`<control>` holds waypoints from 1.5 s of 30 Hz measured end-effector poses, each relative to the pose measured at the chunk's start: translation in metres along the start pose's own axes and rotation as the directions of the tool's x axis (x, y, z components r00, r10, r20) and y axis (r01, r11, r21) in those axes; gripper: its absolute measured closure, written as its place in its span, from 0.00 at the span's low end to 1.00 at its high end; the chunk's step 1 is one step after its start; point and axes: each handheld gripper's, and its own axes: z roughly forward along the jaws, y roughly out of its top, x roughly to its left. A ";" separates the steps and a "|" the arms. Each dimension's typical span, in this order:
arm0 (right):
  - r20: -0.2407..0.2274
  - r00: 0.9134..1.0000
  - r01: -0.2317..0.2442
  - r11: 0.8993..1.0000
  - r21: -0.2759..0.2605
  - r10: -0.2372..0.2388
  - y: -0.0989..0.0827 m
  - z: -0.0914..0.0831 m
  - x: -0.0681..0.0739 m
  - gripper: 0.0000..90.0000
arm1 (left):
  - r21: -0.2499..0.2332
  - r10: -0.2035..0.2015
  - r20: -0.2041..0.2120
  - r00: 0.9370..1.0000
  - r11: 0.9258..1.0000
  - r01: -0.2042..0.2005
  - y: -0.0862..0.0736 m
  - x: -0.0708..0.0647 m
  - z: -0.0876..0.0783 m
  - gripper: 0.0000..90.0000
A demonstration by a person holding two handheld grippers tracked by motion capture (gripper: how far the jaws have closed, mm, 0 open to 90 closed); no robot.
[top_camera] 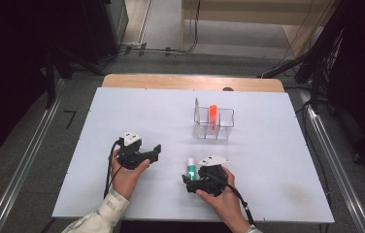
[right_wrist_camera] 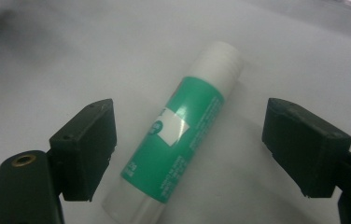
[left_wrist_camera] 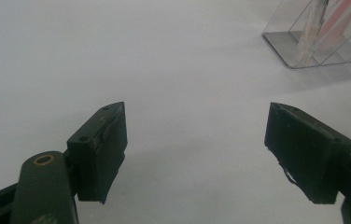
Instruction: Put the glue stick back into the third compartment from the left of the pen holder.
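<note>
Because the glue stick [right_wrist_camera: 183, 135] lies flat on the white table [top_camera: 122, 111] with nothing around it, the right gripper [right_wrist_camera: 190, 149] can straddle it from above: its jaws stand wide apart, one on each side of the green and white tube, and neither pad touches it. Nothing is held yet. The tube runs lengthwise between the jaws, white cap end pointing away from the camera, which is the sensible way to line up, since closing across the narrow round body gives a firm hold where closing along its length would not. In the high view the glue stick [top_camera: 190, 168] sits at the near middle of the table, just in front of the right gripper [top_camera: 193, 180], and the right hand [top_camera: 219, 194] is low over it.

The left gripper [left_wrist_camera: 194, 149] rests apart on the table to the left, jaws also spread wide with only bare table between them; it looks parked out of the way. Farther back stands a clear plastic holder [top_camera: 213, 124] with an orange item [top_camera: 212, 116] upright in one compartment, likely where the glue stick is meant to go. The next move, as I judge it, is simply to squeeze shut on the tube and lift
</note>
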 end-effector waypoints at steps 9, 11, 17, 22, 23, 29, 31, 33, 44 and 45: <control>0.088 0.995 0.053 0.999 0.010 -0.054 -0.003 0.005 0.011 0.28 | 0.001 0.000 0.002 1.000 1.000 0.000 0.000 0.000 0.000 0.24; 0.104 0.993 0.056 0.998 0.010 -0.057 -0.003 0.005 0.011 0.32 | 0.001 0.000 0.002 1.000 1.000 0.000 0.000 0.000 0.000 0.24; 0.112 0.992 0.063 0.998 0.012 -0.064 -0.003 0.004 0.012 0.41 | 0.004 0.003 0.005 1.000 1.000 -0.003 -0.001 -0.001 0.000 0.24; 0.109 0.993 0.045 0.999 0.015 -0.046 -0.002 0.003 0.010 0.50 | 0.004 0.003 0.008 1.000 1.000 -0.003 -0.001 -0.001 0.000 0.24; 0.112 0.993 0.044 0.999 0.015 -0.046 -0.002 0.003 0.010 0.51 | 0.004 0.003 0.008 1.000 1.000 -0.003 -0.001 -0.001 0.000 0.24; 0.126 0.991 0.044 0.999 0.020 -0.046 -0.002 0.001 0.005 0.70 | 0.003 0.002 0.012 1.000 1.000 -0.002 -0.001 -0.002 0.000 0.24; 0.108 0.993 0.040 0.999 0.024 -0.043 -0.001 0.000 0.001 0.70 | 0.003 0.002 0.013 1.000 1.000 -0.002 -0.001 -0.002 0.000 0.24; 0.106 0.993 0.046 0.999 0.026 -0.048 -0.001 0.000 0.001 0.70 | 0.004 0.002 0.016 1.000 1.000 -0.002 -0.001 -0.002 0.000 0.24; 0.084 0.995 0.052 0.998 0.019 -0.053 -0.001 -0.001 -0.003 0.71 | 0.010 0.008 0.029 1.000 1.000 -0.008 -0.001 -0.004 0.001 0.24; 0.081 0.995 0.049 0.999 0.021 -0.051 -0.001 -0.001 -0.003 0.71 | 0.010 0.008 0.030 1.000 1.000 -0.008 -0.001 -0.004 0.001 0.24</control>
